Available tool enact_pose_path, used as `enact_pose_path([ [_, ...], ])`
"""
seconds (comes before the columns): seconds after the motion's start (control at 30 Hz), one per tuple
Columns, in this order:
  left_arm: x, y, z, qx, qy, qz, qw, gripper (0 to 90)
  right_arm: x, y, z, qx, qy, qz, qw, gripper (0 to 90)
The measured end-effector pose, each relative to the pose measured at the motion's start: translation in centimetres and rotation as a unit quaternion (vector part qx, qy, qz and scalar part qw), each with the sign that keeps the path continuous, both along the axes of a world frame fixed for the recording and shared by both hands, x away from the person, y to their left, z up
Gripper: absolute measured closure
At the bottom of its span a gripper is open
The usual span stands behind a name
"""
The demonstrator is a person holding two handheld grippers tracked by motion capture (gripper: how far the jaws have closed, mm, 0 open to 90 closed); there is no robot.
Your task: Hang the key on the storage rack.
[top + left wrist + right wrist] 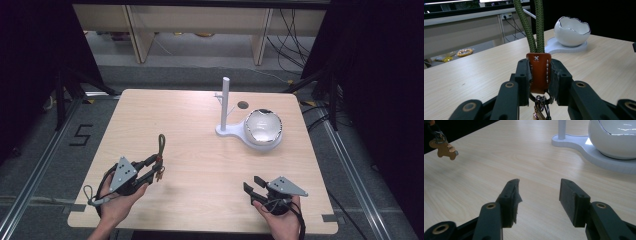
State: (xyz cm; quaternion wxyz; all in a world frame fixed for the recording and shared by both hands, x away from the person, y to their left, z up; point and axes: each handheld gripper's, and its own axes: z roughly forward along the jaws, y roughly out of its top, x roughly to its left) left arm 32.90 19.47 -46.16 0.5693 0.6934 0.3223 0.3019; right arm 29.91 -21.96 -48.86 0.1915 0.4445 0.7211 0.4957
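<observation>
A keychain with a green cord loop (161, 144), a brown leather tab (539, 72) and a metal ring with a small charm (540, 103) is lifted just above the table at the front left. My left gripper (157, 168) is shut on the leather tab, with the cord rising beyond the jaws and the charm hanging below. In the right gripper view the charm (445, 148) dangles at the upper left. My right gripper (252, 186) rests near the front right edge, open (540, 192), with nothing between its pads.
A white stand with an upright pole (225, 102) and a flat base (584, 147) carries a white egg-shaped bowl (263, 127) at the back right of the wooden table (190, 130). A small round hole (243, 105) lies behind it. Shelving and cables stand beyond the table.
</observation>
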Motion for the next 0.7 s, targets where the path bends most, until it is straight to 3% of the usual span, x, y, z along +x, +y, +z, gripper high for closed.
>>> enact_pose_path([
  [0.03, 0.1, -0.2, 0.1, 0.001, -0.002, 0.001, 1.0, 69.9, 0.1, 0.0, -0.2, -0.003, -0.006, -0.005, 1.0, 50.8],
  [0.1, 0.2, -0.5, 0.2, 0.002, -0.005, 0.001, 1.0, 69.9, -0.2, -0.1, -0.2, 0.003, 0.005, -0.011, 0.9999, 50.8],
  [0.13, 0.6, -0.7, 0.4, 0.009, -0.018, -0.007, 0.9998, 69.9, 0.0, -0.4, -0.3, -0.002, -0.008, -0.006, 0.9999, 50.8],
  [0.17, 0.6, -0.8, 0.5, 0.008, -0.018, -0.007, 0.9998, 69.9, -0.4, -0.3, -0.1, -0.001, 0.013, -0.017, 0.9998, 50.8],
  [0.2, 0.8, -1.0, 0.5, 0.001, -0.024, -0.01, 0.9997, 69.9, -0.2, -0.5, -0.2, -0.009, -0.002, -0.012, 0.9999, 50.7],
  [0.23, 0.8, -1.0, 0.7, 0.011, -0.017, -0.005, 0.9998, 69.9, -0.1, -0.5, -0.3, 0.001, -0.006, -0.007, 1.0, 50.7],
  [0.37, 1.1, -1.3, 1.0, 0.008, -0.02, -0.006, 0.9997, 69.8, -0.3, -0.5, -0.3, 0.001, -0.004, -0.014, 0.9999, 50.7],
  [0.53, 1.4, -1.6, 1.1, 0.001, -0.025, -0.011, 0.9996, 69.8, -0.1, -0.6, -0.3, -0.012, -0.014, -0.016, 0.9997, 50.6],
  [0.63, 1.4, -1.7, 1.2, 0.006, -0.019, -0.007, 0.9998, 69.8, -0.4, -0.5, -0.1, -0.009, 0.004, -0.027, 0.9996, 50.6],
  [0.7, 1.5, -1.7, 1.3, 0.006, -0.019, -0.006, 0.9998, 69.8, -0.2, -0.5, -0.2, -0.005, 0.0, -0.02, 0.9998, 50.6],
])
